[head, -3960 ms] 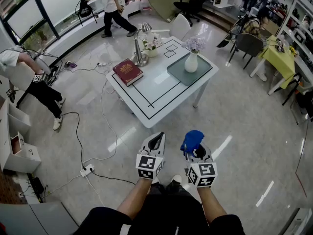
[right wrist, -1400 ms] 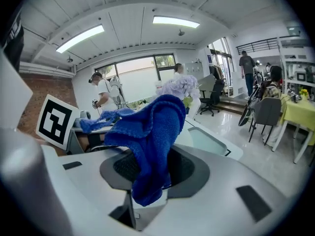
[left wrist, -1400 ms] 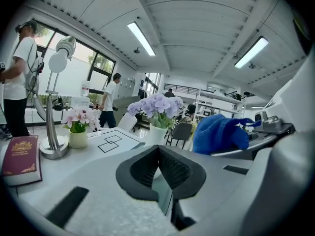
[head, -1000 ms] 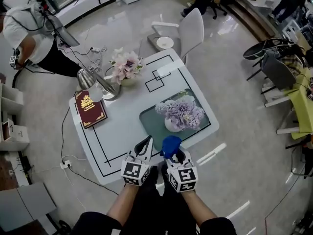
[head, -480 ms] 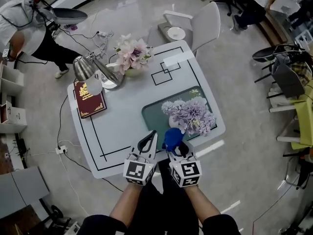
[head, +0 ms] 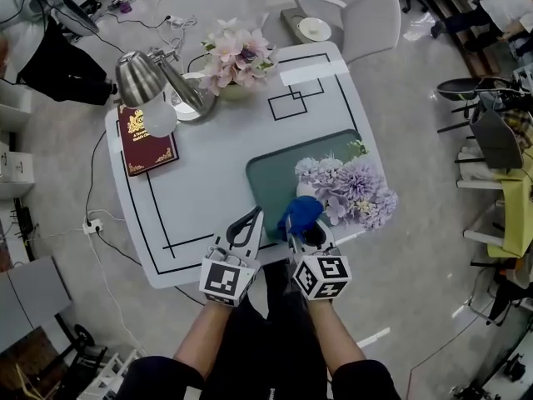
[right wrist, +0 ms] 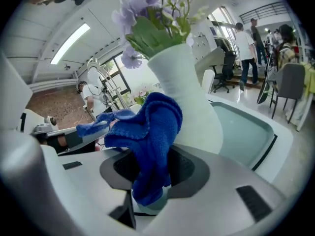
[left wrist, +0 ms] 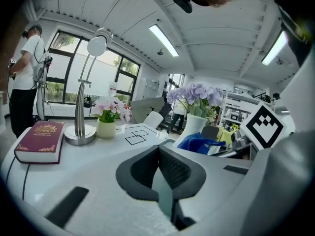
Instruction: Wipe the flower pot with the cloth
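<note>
— Where's the flower pot [right wrist: 194, 107]?
— Near right of the counter [head: 208, 192], on the green mat [head: 268, 183], just beyond the right tongs [head: 303, 227], which are clamped on the blue cloth [head: 301, 212].
— And the left tongs [head: 251, 217]?
— Pressed together on nothing, over the counter's near edge.

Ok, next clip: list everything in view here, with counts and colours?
table: one, white with black lines, centre of head view
mat: one, green, on the table's right part
flower pot: one, white, purple flowers, on the mat
cloth: one, blue, in right claw
book: one, dark red, table's left
lamp: one, silver, beside the book
small pot: one, pink flowers, far edge
chair: one, white, beyond the table
left claw: shut, empty
right claw: shut on the cloth
</note>
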